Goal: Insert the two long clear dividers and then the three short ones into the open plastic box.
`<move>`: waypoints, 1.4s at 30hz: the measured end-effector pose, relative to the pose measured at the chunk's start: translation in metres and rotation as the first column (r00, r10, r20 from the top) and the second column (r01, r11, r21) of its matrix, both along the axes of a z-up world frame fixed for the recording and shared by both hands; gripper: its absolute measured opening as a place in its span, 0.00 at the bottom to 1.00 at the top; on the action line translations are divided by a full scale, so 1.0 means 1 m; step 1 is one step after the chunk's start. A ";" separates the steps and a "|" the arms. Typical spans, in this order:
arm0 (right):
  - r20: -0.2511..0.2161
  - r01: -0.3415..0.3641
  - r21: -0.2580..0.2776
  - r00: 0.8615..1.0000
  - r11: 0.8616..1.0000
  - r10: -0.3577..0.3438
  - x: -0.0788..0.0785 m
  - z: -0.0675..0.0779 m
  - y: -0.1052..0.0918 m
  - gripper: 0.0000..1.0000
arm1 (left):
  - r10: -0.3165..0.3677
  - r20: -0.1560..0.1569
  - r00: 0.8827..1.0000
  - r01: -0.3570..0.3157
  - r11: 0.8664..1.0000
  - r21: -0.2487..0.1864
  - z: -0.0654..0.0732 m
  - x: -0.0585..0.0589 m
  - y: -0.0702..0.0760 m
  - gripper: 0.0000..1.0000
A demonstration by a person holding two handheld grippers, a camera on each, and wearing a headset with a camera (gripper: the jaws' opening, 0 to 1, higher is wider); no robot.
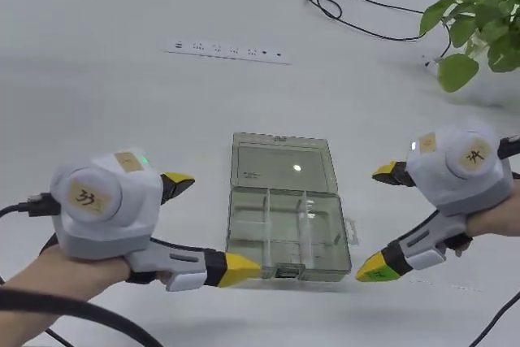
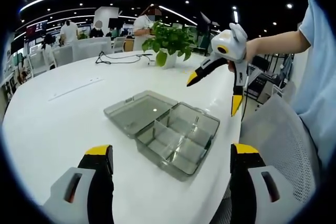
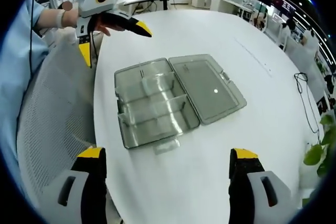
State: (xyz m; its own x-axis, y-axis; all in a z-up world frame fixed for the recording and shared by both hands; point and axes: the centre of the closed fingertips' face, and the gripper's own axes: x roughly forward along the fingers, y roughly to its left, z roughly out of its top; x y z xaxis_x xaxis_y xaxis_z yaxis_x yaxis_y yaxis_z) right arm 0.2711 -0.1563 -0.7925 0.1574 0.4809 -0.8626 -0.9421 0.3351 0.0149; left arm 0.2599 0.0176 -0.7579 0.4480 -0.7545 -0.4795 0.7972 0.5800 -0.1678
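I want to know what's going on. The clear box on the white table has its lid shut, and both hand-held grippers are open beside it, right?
Not quite. The lid of the box is open, lying flat, as the head view shows. The box is on the white table, and the left hand-held gripper and right hand-held gripper are open beside it.

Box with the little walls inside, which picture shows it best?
The right gripper view: it looks down into the open box, so the dividers inside are plain. The head view shows it smaller; the left gripper view sees it low, at a slant.
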 end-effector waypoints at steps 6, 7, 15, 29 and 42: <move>-0.010 -0.011 -0.060 1.000 0.998 0.010 -0.007 -0.013 -0.031 0.95 | 0.000 0.002 1.000 0.000 1.000 -0.003 0.001 -0.001 -0.004 0.94; -0.028 0.004 -0.082 1.000 0.997 -0.006 -0.009 -0.017 -0.039 0.93 | 0.001 0.002 1.000 -0.001 1.000 -0.004 0.001 -0.001 -0.005 0.94; -0.023 -0.018 -0.152 1.000 0.988 0.014 -0.014 -0.029 -0.068 0.88 | -0.004 -0.008 1.000 0.004 1.000 -0.003 -0.002 -0.004 -0.009 0.94; 0.008 -0.148 -0.253 0.988 0.956 0.155 -0.017 -0.044 -0.092 0.68 | -0.001 -0.019 1.000 0.001 1.000 0.004 -0.005 -0.008 -0.007 0.93; -0.034 -0.207 -0.264 0.978 0.942 0.205 -0.019 -0.054 -0.093 0.50 | 0.003 -0.031 1.000 -0.002 1.000 0.009 -0.009 -0.009 -0.004 0.93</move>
